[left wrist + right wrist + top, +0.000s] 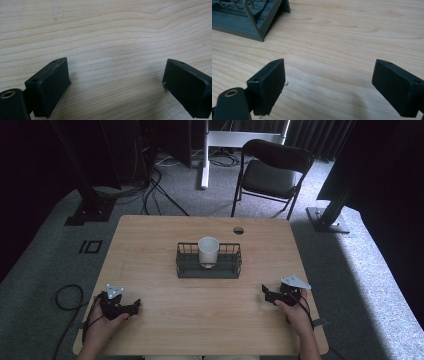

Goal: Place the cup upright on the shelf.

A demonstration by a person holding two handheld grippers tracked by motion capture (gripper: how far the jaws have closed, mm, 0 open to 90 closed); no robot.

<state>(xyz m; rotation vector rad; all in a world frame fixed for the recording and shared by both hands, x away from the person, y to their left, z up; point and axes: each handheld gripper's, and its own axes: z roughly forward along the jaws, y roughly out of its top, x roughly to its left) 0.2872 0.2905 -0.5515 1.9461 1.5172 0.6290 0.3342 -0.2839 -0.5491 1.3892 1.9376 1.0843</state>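
From the high view, a pale wood-grain table [165, 330] carries a dark wire rack [208, 261] at its centre with a white cylindrical cup [208, 251] standing inside it; the left gripper [131, 308] and right gripper [266, 294] rest near the front corners, well apart from the rack, and a black folding chair [272, 172] stands beyond on grey carpet. In the left gripper view, matte black blocky jaws stand wide apart – empty over bare wood. In the right gripper view, the jaws gape equally wide, holding nothing – the rack's corner lies ahead.

table [165, 315]: light wood | rack [208, 268]: dark wire, mid-table | cup [208, 250]: white, upright in rack | chair [272, 172]: black, beyond table
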